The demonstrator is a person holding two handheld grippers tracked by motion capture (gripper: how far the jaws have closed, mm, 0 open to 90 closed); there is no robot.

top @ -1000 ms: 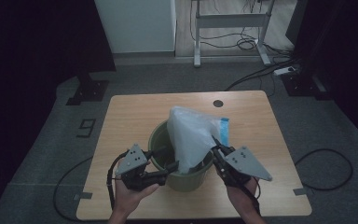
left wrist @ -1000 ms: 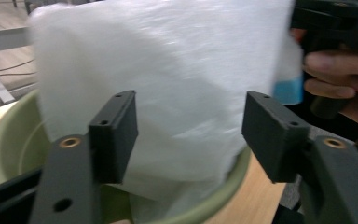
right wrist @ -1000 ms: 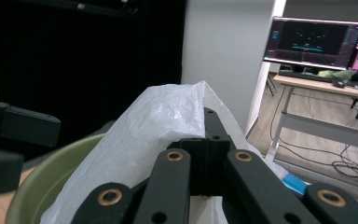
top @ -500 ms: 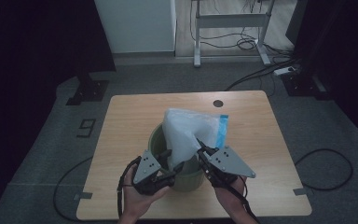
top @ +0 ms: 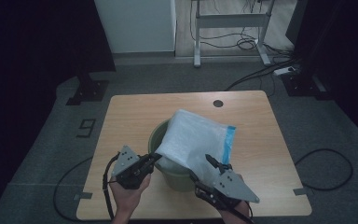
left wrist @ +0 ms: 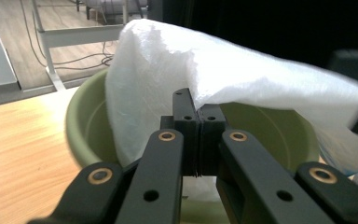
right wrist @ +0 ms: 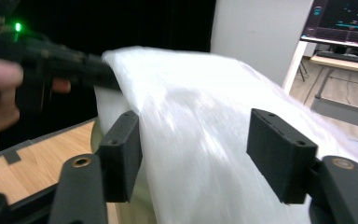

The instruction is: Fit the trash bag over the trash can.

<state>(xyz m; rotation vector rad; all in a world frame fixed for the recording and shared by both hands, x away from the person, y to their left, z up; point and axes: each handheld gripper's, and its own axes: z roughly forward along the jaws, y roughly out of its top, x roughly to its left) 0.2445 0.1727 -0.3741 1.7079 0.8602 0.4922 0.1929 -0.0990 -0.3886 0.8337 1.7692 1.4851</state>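
On the pale wooden counter (top: 121,116), the white translucent plastic bag (top: 193,140) drapes over the round green plastic bin (top: 161,135), its edge pinched by the closed left tool (left wrist: 198,122) to line it, while the right tool (right wrist: 193,154), just opening, stands wide astride the film.

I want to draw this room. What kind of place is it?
Probably a lab or workshop: a lone wooden table on grey carpet, floor cables, a power strip, and a monitor.

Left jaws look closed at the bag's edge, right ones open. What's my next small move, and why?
Probably close the right gripper on the white bag. Its jaws have just opened and stand either side of the plastic without pressing it, while the left gripper is shut at the bag's edge over the green bin.
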